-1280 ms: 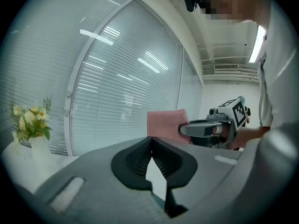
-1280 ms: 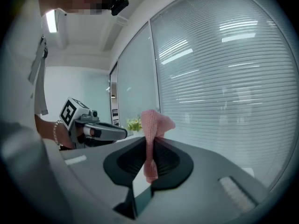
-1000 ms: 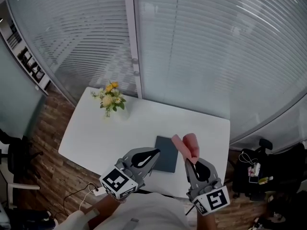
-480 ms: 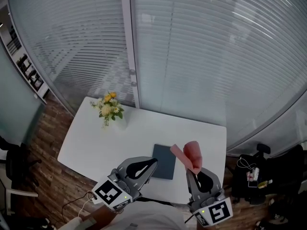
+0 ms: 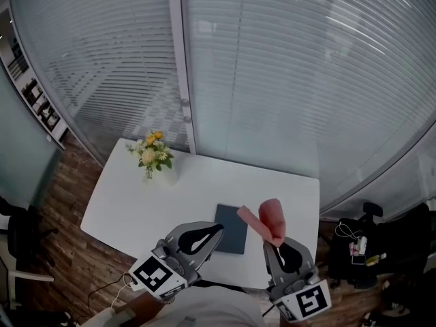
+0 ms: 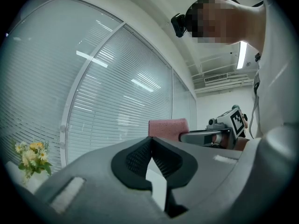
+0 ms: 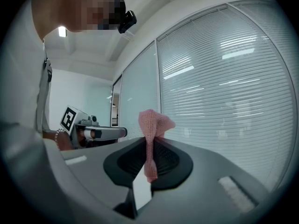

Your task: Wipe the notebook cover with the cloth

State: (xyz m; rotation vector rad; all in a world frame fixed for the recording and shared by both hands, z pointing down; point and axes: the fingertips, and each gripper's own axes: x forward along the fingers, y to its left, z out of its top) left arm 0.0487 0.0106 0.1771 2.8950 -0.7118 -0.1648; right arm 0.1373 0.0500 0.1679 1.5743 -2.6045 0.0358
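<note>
The right tongs (image 5: 278, 244) are clamped on the pink cloth (image 5: 270, 219). In the right gripper view the cloth (image 7: 151, 123) is pinched between the pads, with a bunched end standing above the tips (image 7: 150, 143) and a short tail hanging below them. In the head view the cloth rises from those tongs over the right part of the white surface (image 5: 136, 196), just right of the notebook (image 5: 233, 231).

The left tongs (image 5: 215, 232) are closed together and hold nothing; the left gripper view shows the pads meeting at the tips (image 6: 151, 142). From the head view they overlap the notebook's near left corner, but whether they touch it cannot be told.

The dark notebook lies flat near the surface's near edge, between the two grippers, its cover facing up. A small bunch of yellow and white flowers (image 5: 154, 155) stands at the far left corner, well apart from the notebook. Blinds (image 5: 306, 80) fill the wall beyond the surface. Each gripper view shows the other gripper beside it, with the cloth (image 6: 167, 127) seen past the left tips.
</note>
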